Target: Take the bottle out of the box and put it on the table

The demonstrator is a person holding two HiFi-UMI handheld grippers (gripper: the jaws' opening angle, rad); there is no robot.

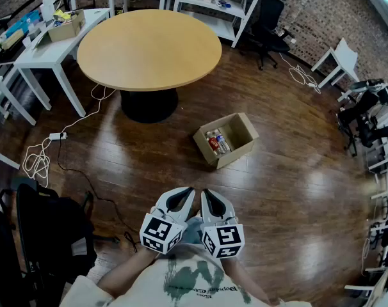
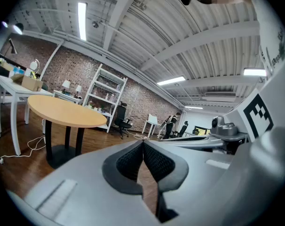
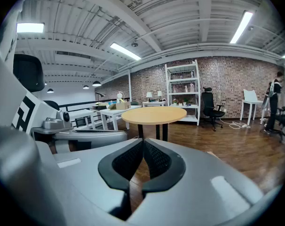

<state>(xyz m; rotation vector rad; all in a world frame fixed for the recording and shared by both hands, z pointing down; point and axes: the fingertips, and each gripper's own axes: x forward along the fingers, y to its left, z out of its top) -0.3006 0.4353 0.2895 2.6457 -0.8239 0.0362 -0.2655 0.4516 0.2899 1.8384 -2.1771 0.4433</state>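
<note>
A dark wooden floor (image 1: 290, 190) fills most of the head view. On it stands a round wooden table (image 1: 149, 47) on a black pedestal base (image 1: 149, 104). Left of the table is a white desk (image 1: 53, 50) carrying a small carton (image 1: 66, 27) and clutter. Behind the table are a white shelf unit (image 1: 223, 5) and a black office chair (image 1: 267, 24). Another black chair (image 1: 47, 235) crowds the lower left, near the person.

The open cardboard box (image 1: 242, 136) sits on the floor, in front and to the right of the table's base and apart from it. Inside it lie a few bottles (image 1: 216, 142) packed side by side, one with a red label.

A white cable (image 1: 37, 162) runs from the table's base to a power strip (image 1: 57, 135) at the left, well away from the box.

The left gripper (image 1: 192, 189) and right gripper (image 1: 203, 191) are held side by side close to the person's body, well short of the box. Each gripper's view shows its ribbed pads meeting at the tips with nothing between them.
</note>
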